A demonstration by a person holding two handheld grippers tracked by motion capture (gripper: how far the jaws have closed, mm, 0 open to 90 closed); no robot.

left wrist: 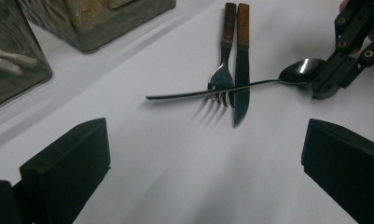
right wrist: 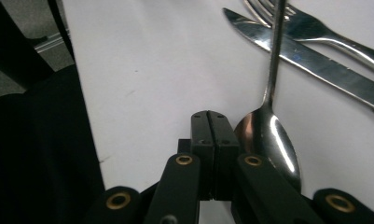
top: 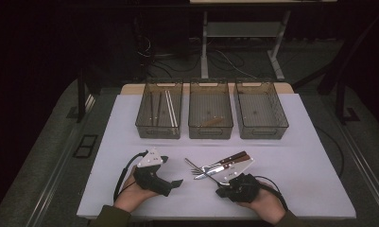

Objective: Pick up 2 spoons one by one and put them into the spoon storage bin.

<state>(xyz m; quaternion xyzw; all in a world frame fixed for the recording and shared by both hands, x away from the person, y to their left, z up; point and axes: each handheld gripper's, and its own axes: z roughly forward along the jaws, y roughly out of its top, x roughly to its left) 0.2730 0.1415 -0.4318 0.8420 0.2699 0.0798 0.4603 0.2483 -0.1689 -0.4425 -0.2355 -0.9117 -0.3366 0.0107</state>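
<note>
Steel spoon (left wrist: 302, 71) lies across the fork (left wrist: 220, 79) and knife (left wrist: 241, 79) — bowl beside the right tool (right wrist: 214, 121), pressed together on nothing, seemingly nudging it. Left tool (left wrist: 203, 158) waits spread, facing the fork.

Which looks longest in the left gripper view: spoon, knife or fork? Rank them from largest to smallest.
1. Spoon, lying across the other two.
2. Knife and fork: side by side, nearly alike in length; the knife's tip reaches slightly nearer the camera, too close to rank firmly.
</note>
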